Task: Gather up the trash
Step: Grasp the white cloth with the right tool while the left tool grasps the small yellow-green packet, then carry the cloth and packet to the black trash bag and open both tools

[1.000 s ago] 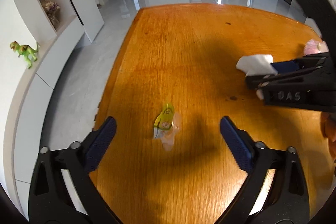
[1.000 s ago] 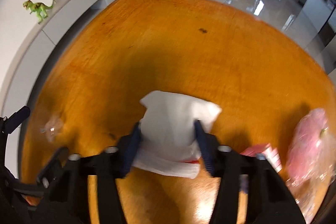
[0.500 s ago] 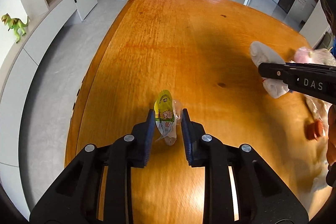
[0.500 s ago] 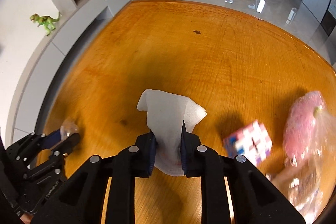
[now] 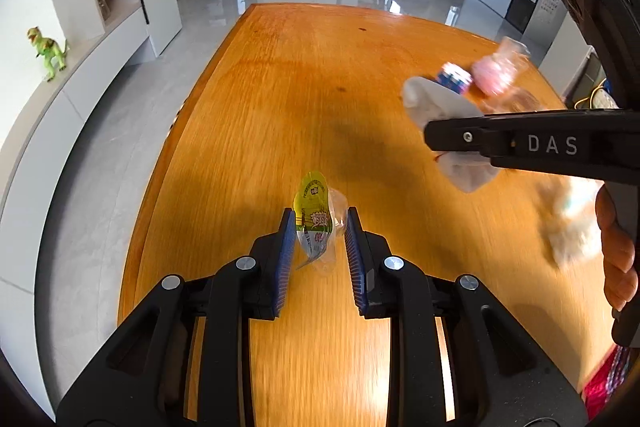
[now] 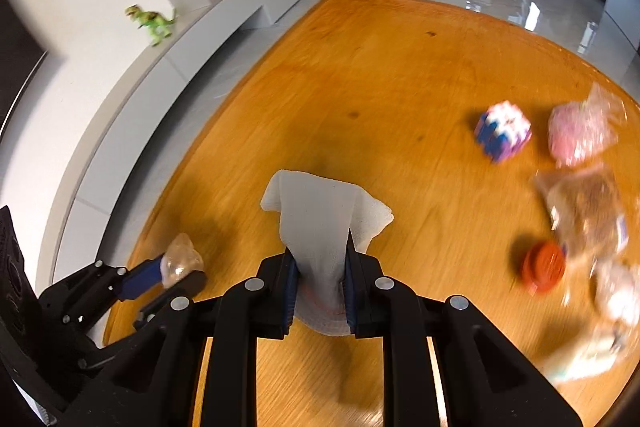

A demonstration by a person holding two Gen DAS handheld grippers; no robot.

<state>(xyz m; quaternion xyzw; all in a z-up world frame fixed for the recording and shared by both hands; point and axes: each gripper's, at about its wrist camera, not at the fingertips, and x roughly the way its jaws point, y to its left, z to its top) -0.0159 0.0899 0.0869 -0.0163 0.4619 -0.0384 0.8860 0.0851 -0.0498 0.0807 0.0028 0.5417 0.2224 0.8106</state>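
Now both pickups look done, left gripper (image 5: 318, 239) jaws clamping the snack wrapper (image 5: 316, 223), right gripper (image 6: 318, 267) jaws pinching the crumpled tissue (image 6: 320, 223); next, presumably, carrying both to a bin.

The left gripper (image 5: 318, 227), open a second ago, has closed on the wrapper (image 5: 316, 223) and lifted it; the right gripper (image 6: 318, 263) has raised the tissue (image 6: 320, 219) higher.
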